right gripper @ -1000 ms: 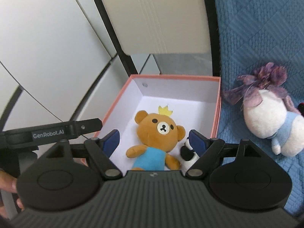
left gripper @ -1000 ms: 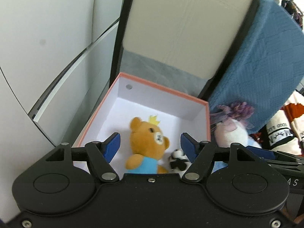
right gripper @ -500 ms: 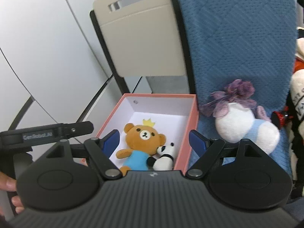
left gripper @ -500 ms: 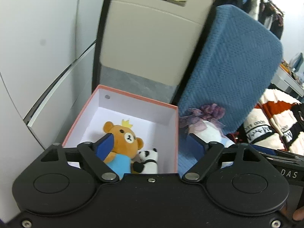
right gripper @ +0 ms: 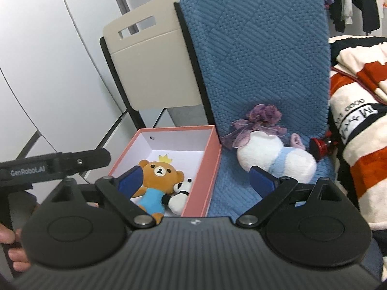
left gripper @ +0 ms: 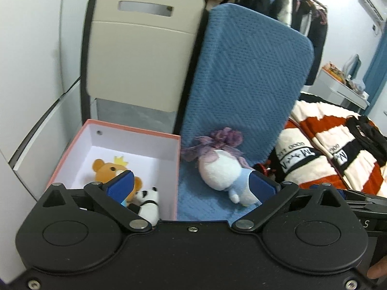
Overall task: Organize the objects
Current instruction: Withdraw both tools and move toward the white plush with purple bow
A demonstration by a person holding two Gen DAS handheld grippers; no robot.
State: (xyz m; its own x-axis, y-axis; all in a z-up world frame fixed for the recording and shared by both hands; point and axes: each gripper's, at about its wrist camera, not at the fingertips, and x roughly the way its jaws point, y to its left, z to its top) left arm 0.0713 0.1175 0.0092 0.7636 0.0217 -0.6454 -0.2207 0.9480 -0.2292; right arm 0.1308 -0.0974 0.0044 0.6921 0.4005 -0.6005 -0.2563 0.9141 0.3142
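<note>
A pink-rimmed white box (left gripper: 135, 130) (right gripper: 208, 169) stands on the left of the blue seat. Inside lie a brown bear in a blue shirt (left gripper: 104, 169) (right gripper: 157, 176) and a small panda (left gripper: 150, 205) (right gripper: 180, 193). A white plush with a purple bow (left gripper: 220, 166) (right gripper: 271, 157) lies on the blue cushion (left gripper: 200, 200) (right gripper: 225, 188) right of the box. My left gripper (left gripper: 191, 186) and right gripper (right gripper: 196, 178) hang above and in front of the box edge, jaws opening wide with nothing between them.
A beige folding chair back (left gripper: 142, 55) (right gripper: 154, 70) stands behind the box, the blue seat back (left gripper: 244, 77) (right gripper: 256, 48) beside it. Striped orange, white and black fabric (left gripper: 338, 149) (right gripper: 358, 130) lies to the right. A small red object (right gripper: 319, 145) sits beside the plush. White wall panels (right gripper: 48, 72) are left.
Both grippers have pulled back and up from over the box and shifted right, and their jaws have spread wider. The bear and panda stay in the box; the white plush now shows fully.
</note>
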